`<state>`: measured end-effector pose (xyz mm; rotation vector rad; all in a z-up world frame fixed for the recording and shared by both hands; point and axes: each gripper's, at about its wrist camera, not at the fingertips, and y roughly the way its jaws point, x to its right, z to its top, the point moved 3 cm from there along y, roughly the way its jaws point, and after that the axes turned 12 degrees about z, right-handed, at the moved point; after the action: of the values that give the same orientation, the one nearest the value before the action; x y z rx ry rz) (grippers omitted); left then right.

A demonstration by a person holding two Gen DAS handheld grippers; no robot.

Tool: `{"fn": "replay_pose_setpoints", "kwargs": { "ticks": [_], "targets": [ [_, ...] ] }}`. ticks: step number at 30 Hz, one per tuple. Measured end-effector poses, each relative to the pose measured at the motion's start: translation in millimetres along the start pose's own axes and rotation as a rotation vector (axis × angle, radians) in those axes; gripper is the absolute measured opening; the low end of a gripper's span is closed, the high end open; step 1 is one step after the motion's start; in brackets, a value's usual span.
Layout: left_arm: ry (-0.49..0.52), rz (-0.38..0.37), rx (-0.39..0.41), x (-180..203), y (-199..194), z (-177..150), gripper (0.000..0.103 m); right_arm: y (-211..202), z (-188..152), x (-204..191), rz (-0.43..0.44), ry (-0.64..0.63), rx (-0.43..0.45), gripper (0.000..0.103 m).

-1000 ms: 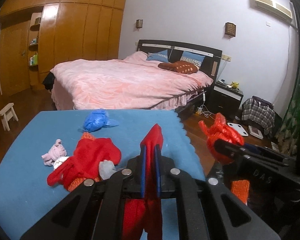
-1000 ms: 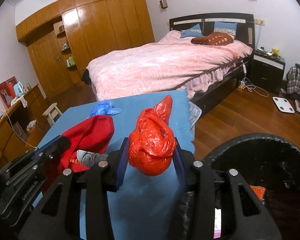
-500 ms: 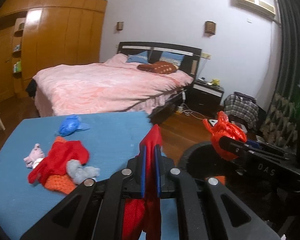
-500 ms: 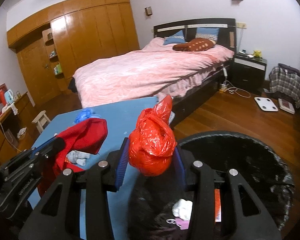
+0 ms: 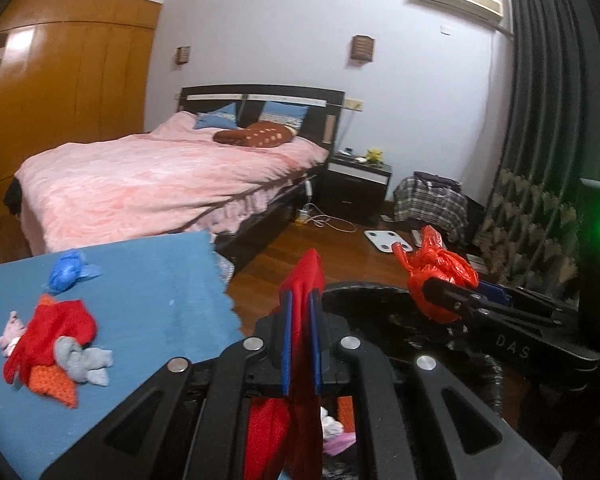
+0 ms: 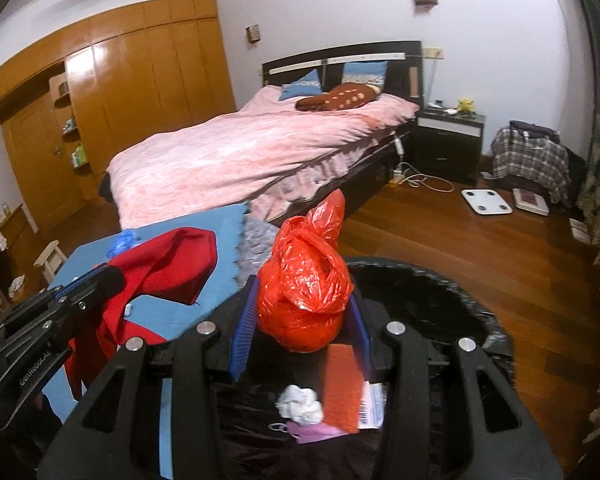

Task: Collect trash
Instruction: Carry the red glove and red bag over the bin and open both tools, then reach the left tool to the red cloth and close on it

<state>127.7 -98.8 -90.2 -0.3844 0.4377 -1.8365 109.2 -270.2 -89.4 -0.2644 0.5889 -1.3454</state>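
Observation:
My left gripper [image 5: 300,300] is shut on a red cloth [image 5: 302,344] that hangs down between its blue pads, over the near rim of a black-lined trash bin [image 5: 364,292]. My right gripper [image 6: 302,308] is shut on a tied red plastic bag [image 6: 306,292], held above the bin [image 6: 440,292]. Inside the bin lie a white crumpled tissue [image 6: 300,402], an orange piece and a pink scrap. In the right wrist view the left gripper [image 6: 100,280] shows at the left with the red cloth [image 6: 168,264]. In the left wrist view the right gripper [image 5: 432,284] holds the bag [image 5: 436,268].
A blue-covered table [image 5: 140,300] at the left bears a blue bag [image 5: 66,274], a red cloth pile [image 5: 52,336], a grey sock and a pink rag. Behind stands a pink bed [image 5: 160,180], a nightstand, a white scale [image 6: 486,200] on the wooden floor, dark curtains at right.
Both grippers have swung right, away from the blue table and over the black bin, each keeping its load. The bin's inside has come into view under them.

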Motion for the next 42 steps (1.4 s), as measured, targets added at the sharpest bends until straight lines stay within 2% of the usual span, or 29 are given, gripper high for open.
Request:
{"fn": "replay_pose_setpoints", "kwargs": {
  "ticks": [14, 17, 18, 19, 21, 22, 24, 26, 28, 34, 42],
  "targets": [
    [0.064, -0.1, -0.034, 54, 20, 0, 0.008, -21, -19, 53, -0.094, 0.054, -0.004, 0.043],
    [0.068, -0.122, -0.053, 61, 24, -4, 0.02, -20, -24, 60, -0.105, 0.071, -0.015, 0.044],
    [0.069, -0.123, -0.056, 62, 25, -5, 0.03, -19, -25, 62, -0.109, 0.076, -0.019, 0.045],
    [0.069, -0.118, -0.057, 61, 25, -6, 0.039, -19, -27, 64, -0.112, 0.082, -0.021, 0.049],
    [0.062, -0.111, -0.059, 58, 25, -7, 0.047, -17, -29, 67, -0.122, 0.088, -0.024, 0.061],
    [0.059, -0.101, -0.06, 55, 25, -7, 0.054, -18, -30, 69, -0.129, 0.088, -0.024, 0.07],
    [0.052, -0.077, -0.054, 48, 24, -6, 0.066, -18, -32, 68, -0.135, 0.084, -0.021, 0.075],
    [0.049, -0.04, -0.043, 37, 22, -6, 0.074, -19, -33, 67, -0.139, 0.078, -0.013, 0.089],
    [0.048, -0.007, -0.041, 28, 22, -5, 0.084, -19, -32, 63, -0.137, 0.071, -0.004, 0.091],
    [0.016, 0.114, -0.038, -17, 15, -9, 0.094, -14, -24, 44, -0.107, 0.034, -0.001, 0.096],
    [-0.036, 0.242, -0.047, -75, 1, -20, 0.095, 14, -13, 4, -0.028, 0.01, -0.013, 0.096]
  ]
}}
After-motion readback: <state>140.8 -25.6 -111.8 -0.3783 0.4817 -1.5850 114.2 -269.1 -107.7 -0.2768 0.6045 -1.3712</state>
